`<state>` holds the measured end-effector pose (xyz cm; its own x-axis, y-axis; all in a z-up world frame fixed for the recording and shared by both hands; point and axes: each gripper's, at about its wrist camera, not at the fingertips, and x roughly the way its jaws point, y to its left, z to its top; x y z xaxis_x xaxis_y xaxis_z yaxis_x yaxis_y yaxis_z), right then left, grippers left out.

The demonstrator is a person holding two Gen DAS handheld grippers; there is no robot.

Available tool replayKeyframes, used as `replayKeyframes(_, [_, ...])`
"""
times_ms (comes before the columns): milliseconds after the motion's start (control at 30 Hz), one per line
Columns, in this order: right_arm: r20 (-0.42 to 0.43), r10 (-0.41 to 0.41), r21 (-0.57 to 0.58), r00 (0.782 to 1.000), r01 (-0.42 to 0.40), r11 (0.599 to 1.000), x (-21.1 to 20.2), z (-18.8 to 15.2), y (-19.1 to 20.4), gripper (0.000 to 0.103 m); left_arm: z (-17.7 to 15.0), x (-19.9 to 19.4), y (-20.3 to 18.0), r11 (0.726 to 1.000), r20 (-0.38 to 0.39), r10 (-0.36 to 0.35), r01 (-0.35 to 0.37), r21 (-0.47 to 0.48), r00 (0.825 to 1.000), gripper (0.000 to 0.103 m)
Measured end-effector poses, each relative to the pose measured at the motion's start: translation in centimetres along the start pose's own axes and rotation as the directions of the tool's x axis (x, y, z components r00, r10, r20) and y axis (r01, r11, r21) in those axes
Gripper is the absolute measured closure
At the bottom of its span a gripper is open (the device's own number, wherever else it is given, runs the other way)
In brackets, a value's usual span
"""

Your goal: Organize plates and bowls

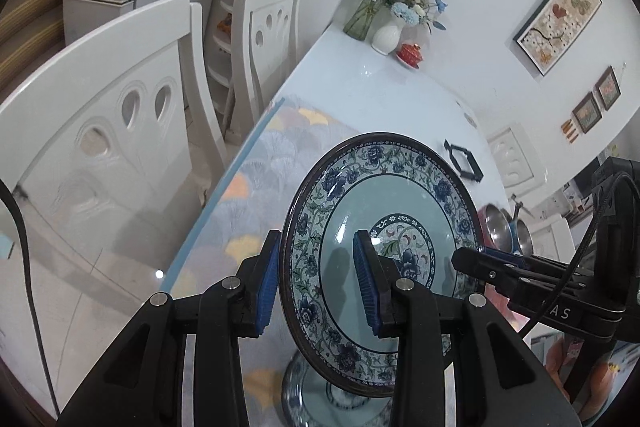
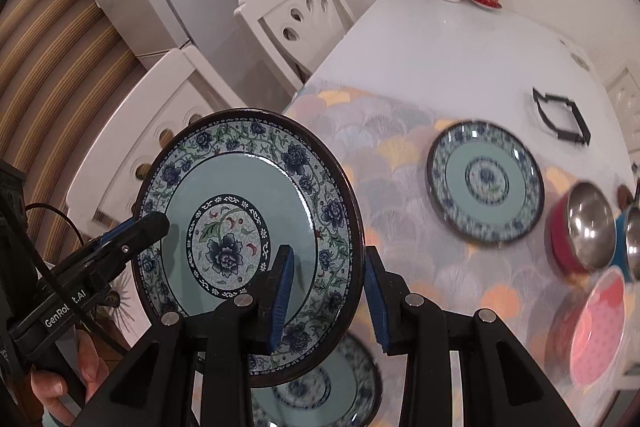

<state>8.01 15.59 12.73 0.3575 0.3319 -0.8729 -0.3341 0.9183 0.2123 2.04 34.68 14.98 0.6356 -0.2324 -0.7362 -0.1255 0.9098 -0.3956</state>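
Blue-padded fingers [image 1: 269, 291] of the left gripper [image 1: 320, 283] are clamped on the left rim of a floral plate [image 1: 384, 247], which is held off the table [image 1: 400, 87]. At that plate's 3 o'clock edge, the right gripper [image 2: 332, 295] clamps the opposite rim. Directly beneath, at 6 o'clock, lies a second plate [image 2: 320, 387]. A third plate [image 2: 486, 183] rests on the patterned mat [image 2: 380, 131] at 2 o'clock from the right camera, with metal bowls [image 2: 588, 223] and a pink bowl [image 2: 596, 327] at 3 o'clock.
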Motion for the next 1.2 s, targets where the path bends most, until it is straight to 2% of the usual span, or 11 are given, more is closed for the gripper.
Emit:
replayKeyframes(133, [-0.023, -0.009, 0.023, 1.0, 0.01, 1.0, 0.0, -2.8, -0.3, 0.068, -2.4, -0.3, -0.2, 1.0, -0.027, 0.003, -0.003, -0.006, 1.0, 0.071])
replayKeyframes(267, [-0.061, -0.017, 0.053, 0.998, 0.02, 0.998, 0.7, -6.0, -1.1, 0.068, -5.2, 0.7, -0.2, 1.0, -0.085, 0.013, -0.014, -0.002, 0.996, 0.071])
replayKeyframes(400, [-0.117, -0.027, 0.071, 0.993, 0.036, 0.997, 2.1, -9.2, -1.9, 0.068, -8.0, 2.0, -0.3, 0.999, -0.143, 0.034, -0.031, 0.02, 0.989, 0.071])
replayKeyframes(567, [-0.169, -0.05, 0.08, 0.984, 0.064, 0.995, 3.5, -11.9, -2.6, 0.068, -9.9, 3.3, -0.6, 0.998, -0.198, 0.053, -0.046, 0.039, 0.979, 0.071])
replayKeyframes(933, [-0.243, -0.046, 0.127, 0.969, 0.079, 0.989, 5.5, -15.1, -4.3, 0.068, -12.1, 4.6, -0.9, 0.996, -0.238, 0.075, -0.06, 0.071, 0.968, 0.071])
replayKeyframes(1200, [-0.247, -0.05, 0.132, 0.968, 0.085, 0.988, 6.0, -14.9, -4.0, 0.068, -12.3, 5.0, -0.7, 0.995, -0.244, 0.082, -0.068, 0.067, 0.966, 0.071])
